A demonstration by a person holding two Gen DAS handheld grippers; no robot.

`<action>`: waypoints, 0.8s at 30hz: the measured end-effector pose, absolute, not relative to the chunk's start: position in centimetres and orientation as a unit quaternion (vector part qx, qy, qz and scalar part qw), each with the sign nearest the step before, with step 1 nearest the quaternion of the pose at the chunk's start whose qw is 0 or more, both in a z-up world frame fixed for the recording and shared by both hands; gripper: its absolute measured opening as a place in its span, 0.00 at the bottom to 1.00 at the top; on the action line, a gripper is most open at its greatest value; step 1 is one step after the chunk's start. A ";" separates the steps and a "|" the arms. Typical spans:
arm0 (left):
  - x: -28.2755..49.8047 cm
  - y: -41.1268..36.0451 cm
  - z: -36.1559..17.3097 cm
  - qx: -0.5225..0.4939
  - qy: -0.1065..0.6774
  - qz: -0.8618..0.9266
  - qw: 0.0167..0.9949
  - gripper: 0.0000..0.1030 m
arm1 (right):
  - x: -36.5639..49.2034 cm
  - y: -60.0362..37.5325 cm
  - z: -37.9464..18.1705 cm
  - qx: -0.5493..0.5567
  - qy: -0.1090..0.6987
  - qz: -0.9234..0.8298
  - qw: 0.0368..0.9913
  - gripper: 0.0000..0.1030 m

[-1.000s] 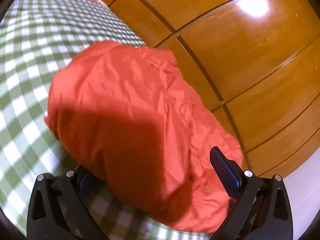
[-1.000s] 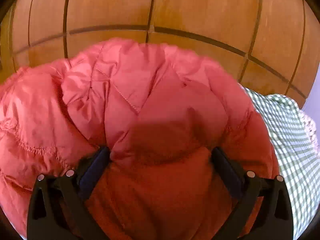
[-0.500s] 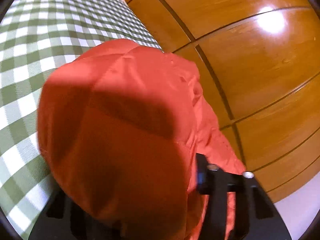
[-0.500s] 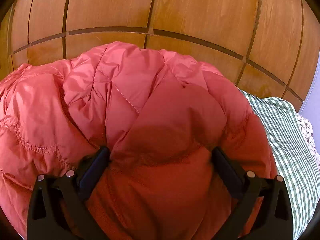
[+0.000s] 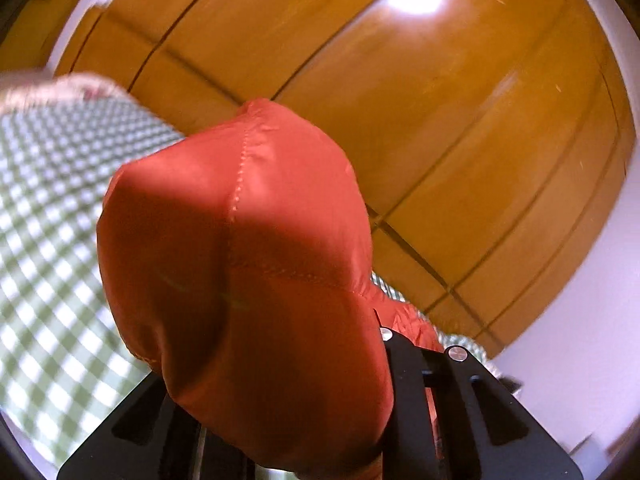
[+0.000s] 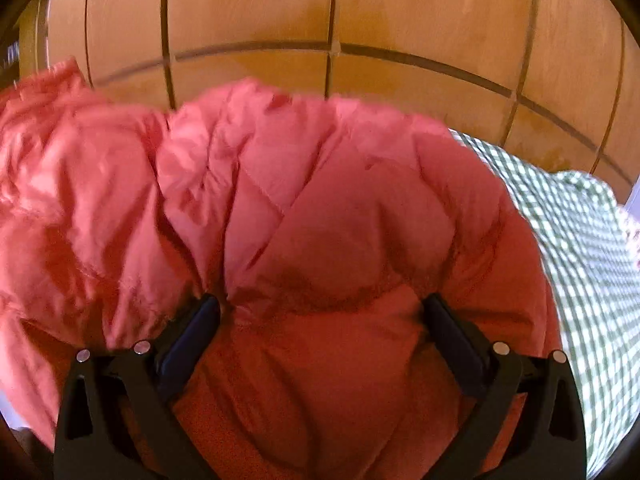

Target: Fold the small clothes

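A small red quilted puffer jacket (image 6: pixel 304 216) lies on a green-and-white checked cloth (image 6: pixel 580 240). My left gripper (image 5: pixel 280 420) is shut on a bunched part of the red jacket (image 5: pixel 240 248) and holds it lifted above the checked cloth (image 5: pixel 48 240); the fabric hides both fingertips. My right gripper (image 6: pixel 320 316) is open, its two fingers (image 6: pixel 192 332) spread wide and pressed into the jacket's padding, with fabric bulging between them.
A wooden panelled wall (image 5: pixel 440 128) stands right behind the cloth-covered surface and also fills the back of the right wrist view (image 6: pixel 320 20). A pale wall (image 5: pixel 592 340) is at the right. A floral fabric edge (image 5: pixel 60 88) lies at the far left.
My left gripper has closed on the jacket's edge and lifted it up, tilting toward the wall. The right gripper stays open on the jacket; the jacket's left side has risen.
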State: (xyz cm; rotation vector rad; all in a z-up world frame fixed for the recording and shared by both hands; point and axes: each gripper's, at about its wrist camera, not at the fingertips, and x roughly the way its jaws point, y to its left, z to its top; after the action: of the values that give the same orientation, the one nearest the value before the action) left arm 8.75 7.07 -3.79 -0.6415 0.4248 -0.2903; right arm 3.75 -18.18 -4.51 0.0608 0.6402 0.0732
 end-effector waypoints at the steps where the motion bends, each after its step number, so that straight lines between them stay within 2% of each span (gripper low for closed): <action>1: 8.2 7.0 -3.4 -0.295 0.205 -0.141 0.923 0.16 | 3.3 -18.9 -3.3 0.071 0.288 0.040 0.954 0.98; 5: 7.0 6.8 -3.0 -0.270 0.202 -0.139 0.931 0.16 | 5.2 -19.8 -0.4 0.129 0.246 0.032 0.960 0.98; 7: 7.2 6.4 -2.6 -0.258 0.200 -0.138 0.935 0.16 | 8.4 -18.4 -0.8 0.113 0.269 0.046 0.955 0.98; 10: 6.7 4.9 -1.5 -0.228 0.190 -0.146 0.944 0.16 | 12.4 -13.6 -4.8 0.005 0.349 0.029 0.937 0.98; 11: 7.6 4.9 -1.5 -0.220 0.191 -0.153 0.944 0.16 | 12.4 -11.4 -5.9 -0.057 0.329 0.013 0.942 0.98; 14: 7.6 2.3 -0.8 -0.177 0.191 -0.163 0.952 0.16 | 11.9 -9.9 -6.2 -0.099 0.315 -0.007 0.944 0.98; 19: 7.6 -0.1 1.1 -0.109 0.171 -0.175 0.963 0.16 | 10.2 -14.1 -4.5 -0.007 0.319 0.037 0.947 0.98; 24: 7.5 -1.8 2.4 -0.072 0.168 -0.173 0.968 0.16 | 3.7 -20.2 -1.7 0.097 0.258 0.014 0.961 0.98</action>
State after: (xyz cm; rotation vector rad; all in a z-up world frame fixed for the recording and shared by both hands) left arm 7.54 -1.80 2.38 -0.1458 0.3403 -0.3492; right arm 3.68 -20.23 -1.66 0.1963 0.5219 0.0287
